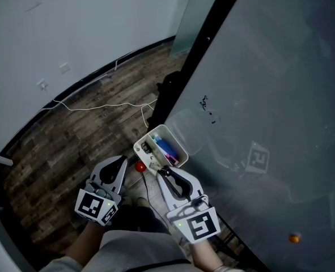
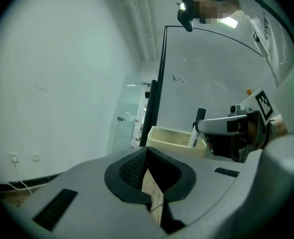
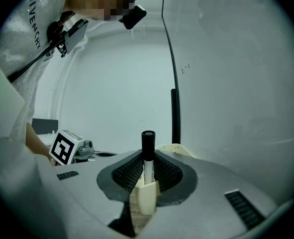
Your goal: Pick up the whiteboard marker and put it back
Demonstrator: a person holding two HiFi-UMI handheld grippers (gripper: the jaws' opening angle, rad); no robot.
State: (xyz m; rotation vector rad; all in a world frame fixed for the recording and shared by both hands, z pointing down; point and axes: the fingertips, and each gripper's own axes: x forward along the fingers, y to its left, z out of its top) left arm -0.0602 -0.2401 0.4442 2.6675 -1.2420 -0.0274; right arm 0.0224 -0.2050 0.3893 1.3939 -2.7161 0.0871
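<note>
While clamped upright at barrel by right gripper (image 3: 147, 172), white whiteboard marker with black cap (image 3: 147, 142) sits over near corner of cream plastic tray (image 1: 147, 135); left gripper (image 2: 147, 152) closed, empty. Marker judged light, rigid, slick; barrel grip preferred.

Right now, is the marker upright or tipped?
Upright: the marker stands vertical, black cap up, clamped between the right gripper's jaws.

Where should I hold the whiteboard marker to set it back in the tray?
On the white barrel just below the black cap, from the side, as the right gripper grips the whiteboard marker now. It stands upright, cap up, so a side pinch high on the barrel likely leaves the lower end free to slip into the tray.
</note>
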